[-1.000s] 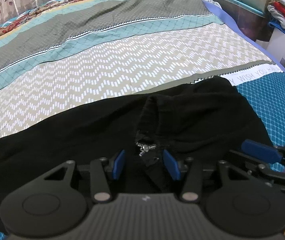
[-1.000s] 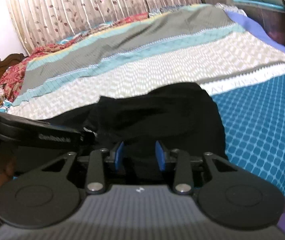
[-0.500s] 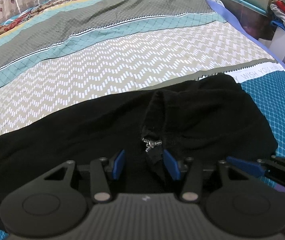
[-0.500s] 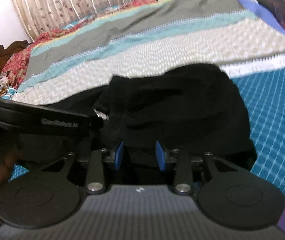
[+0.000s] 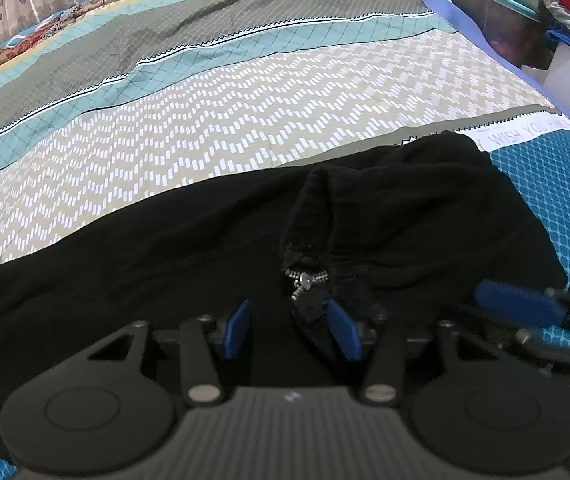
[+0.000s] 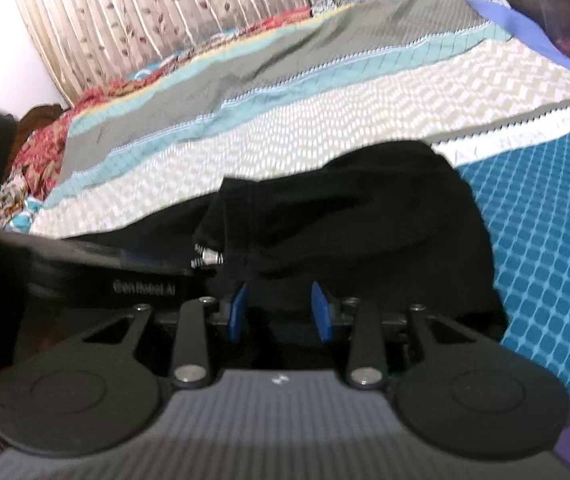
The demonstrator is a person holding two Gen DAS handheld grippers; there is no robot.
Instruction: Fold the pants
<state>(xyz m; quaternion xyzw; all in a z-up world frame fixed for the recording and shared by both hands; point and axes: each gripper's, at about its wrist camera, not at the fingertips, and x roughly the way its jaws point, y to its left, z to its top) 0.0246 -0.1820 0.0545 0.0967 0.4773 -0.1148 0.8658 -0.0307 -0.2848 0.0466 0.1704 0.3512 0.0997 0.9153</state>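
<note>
the black pants (image 5: 165, 264) lie across the lower half of the left wrist view on a striped bedspread (image 5: 245, 112), the open zipper (image 5: 305, 280) at centre. the left gripper (image 5: 293, 330) sits low over the fly, jaws part open, cloth between them; whether they pinch it i cannot tell. the right gripper (image 6: 281, 312), likewise half open, hovers at the waistband.

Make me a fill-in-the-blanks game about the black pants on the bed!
1. The pants lying on the bed are ____ in colour.
2. The little metal thing at the pants' fly is a ____.
3. The pads on the left gripper fingers are ____ in colour.
4. The bedsheet part right beyond the pants has a white ____ pattern.

Missing words: black; zipper; blue; zigzag
</note>
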